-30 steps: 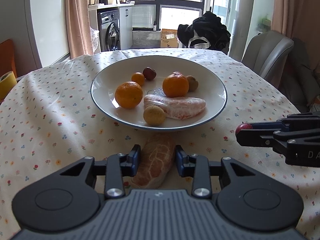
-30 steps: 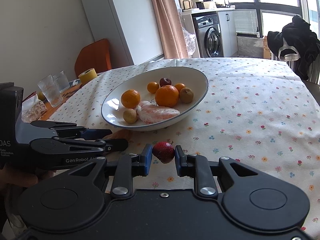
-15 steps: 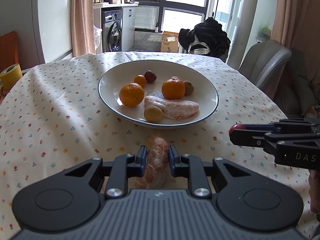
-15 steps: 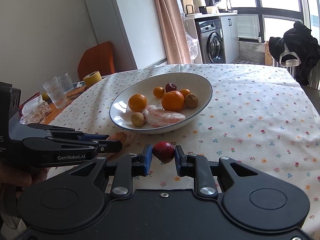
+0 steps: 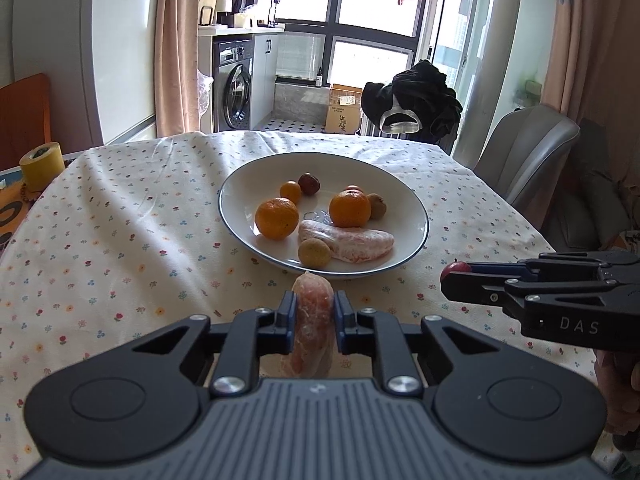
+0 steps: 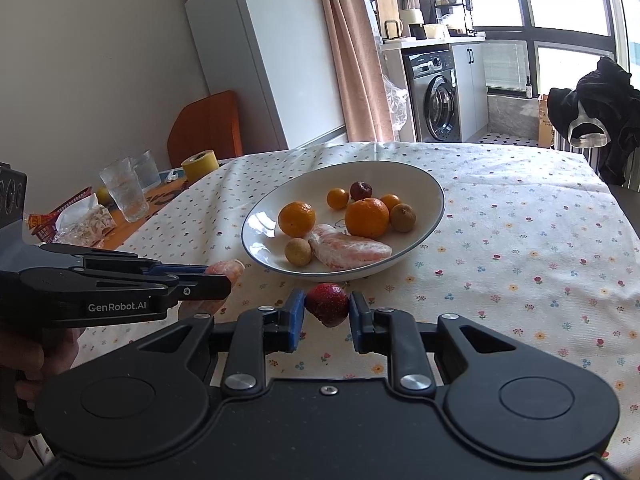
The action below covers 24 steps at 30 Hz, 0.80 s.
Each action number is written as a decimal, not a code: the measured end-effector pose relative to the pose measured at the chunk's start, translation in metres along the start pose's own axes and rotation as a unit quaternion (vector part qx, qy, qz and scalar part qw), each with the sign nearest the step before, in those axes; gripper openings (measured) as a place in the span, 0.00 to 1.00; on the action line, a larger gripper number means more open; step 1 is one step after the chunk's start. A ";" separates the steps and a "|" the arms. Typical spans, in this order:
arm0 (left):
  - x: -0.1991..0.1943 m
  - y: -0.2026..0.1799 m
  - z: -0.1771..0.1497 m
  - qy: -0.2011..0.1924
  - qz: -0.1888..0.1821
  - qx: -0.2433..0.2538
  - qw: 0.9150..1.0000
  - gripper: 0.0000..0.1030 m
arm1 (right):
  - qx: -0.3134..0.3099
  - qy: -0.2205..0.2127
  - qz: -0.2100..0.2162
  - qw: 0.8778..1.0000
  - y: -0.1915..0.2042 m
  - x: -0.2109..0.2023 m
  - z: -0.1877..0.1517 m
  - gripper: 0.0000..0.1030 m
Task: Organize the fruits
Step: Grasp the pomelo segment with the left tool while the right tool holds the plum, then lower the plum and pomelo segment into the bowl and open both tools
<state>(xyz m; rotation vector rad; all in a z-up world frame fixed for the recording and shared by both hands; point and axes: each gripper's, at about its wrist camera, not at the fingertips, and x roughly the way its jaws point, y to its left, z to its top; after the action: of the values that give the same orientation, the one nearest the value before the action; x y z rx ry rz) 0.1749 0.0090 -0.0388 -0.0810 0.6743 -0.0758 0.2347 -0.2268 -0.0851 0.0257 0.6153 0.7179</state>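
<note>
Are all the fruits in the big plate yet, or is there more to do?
Nearly! The plate already holds oranges, small round fruits and one peeled citrus piece. The left gripper is shut on another peeled segment, and the right gripper is shut on a red fruit. Those two are not in the plate yet.
</note>
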 end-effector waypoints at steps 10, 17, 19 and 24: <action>-0.011 0.000 0.018 -0.025 0.000 0.001 1.000 0.17 | -0.006 -0.010 0.003 1.000 0.003 0.001 0.010 0.22; -0.009 0.000 0.032 -0.038 -0.003 0.006 0.999 0.17 | -0.009 -0.017 0.002 1.000 0.001 0.003 0.021 0.22; -0.005 0.000 0.037 -0.040 -0.003 0.006 0.999 0.17 | -0.009 -0.018 0.001 1.000 -0.001 0.004 0.023 0.22; 0.004 0.000 0.045 -0.042 -0.006 0.009 0.999 0.17 | -0.009 -0.020 -0.002 1.000 -0.007 0.010 0.030 0.22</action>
<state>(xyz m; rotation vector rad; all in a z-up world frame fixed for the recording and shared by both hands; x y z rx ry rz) 0.2061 0.0113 -0.0060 -0.0709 0.5893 -0.0888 0.2605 -0.2207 -0.0672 0.0228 0.5708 0.7172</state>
